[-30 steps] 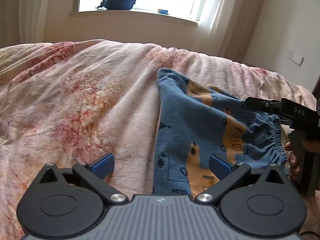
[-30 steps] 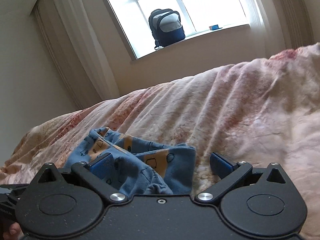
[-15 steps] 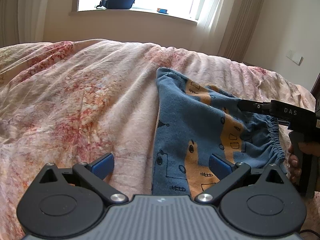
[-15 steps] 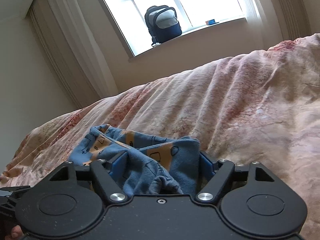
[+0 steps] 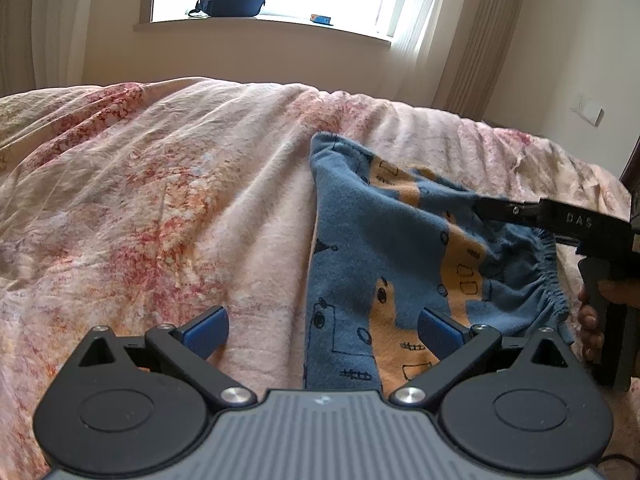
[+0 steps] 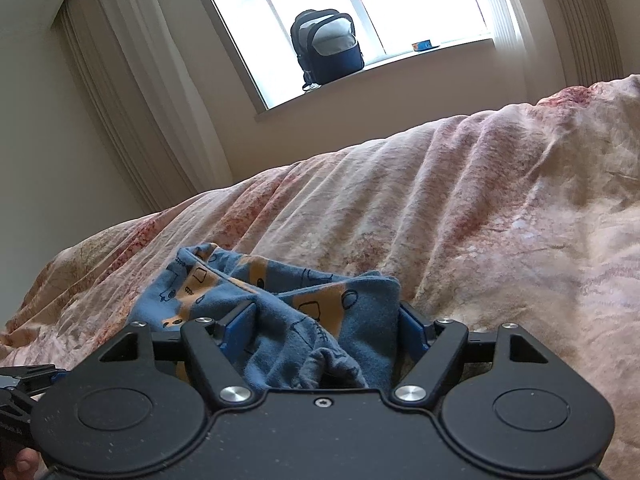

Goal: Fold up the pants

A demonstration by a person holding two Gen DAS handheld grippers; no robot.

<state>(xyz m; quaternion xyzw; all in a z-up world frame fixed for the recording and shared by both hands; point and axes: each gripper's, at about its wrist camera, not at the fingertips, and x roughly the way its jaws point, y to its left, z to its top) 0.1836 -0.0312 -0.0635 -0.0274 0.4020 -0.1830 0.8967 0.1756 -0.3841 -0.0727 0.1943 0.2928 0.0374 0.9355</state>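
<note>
A wide stretch of the bed (image 5: 160, 184), covered in a wrinkled pink and red flowered quilt, lies bare on the left and runs all the way up to the wall under the window, so there is plenty of room on that side. The left gripper (image 5: 322, 328) hangs low over the quilt with its blue fingers (image 5: 206, 326) spread wide apart and nothing between them; one finger sits over bare quilt, the other over the near part of the pants (image 5: 384, 256). The pants, blue with orange patches and little dark drawings, lie right of the middle of the bed, their straight left edge running away toward the wall and their gathered elastic waistband bunched up at the right. There the right gripper (image 6: 328, 330) has just been closing its fingers (image 6: 240, 326), and they are now clamped on a thick bunch of the blue cloth, which fills the gap between them and puckers at the base. A hand (image 5: 592, 320) grips that tool at the right edge of the bed. Beyond the pants the quilt is open again. A dark backpack (image 6: 328, 46) stands on the windowsill, curtains on both sides.
</note>
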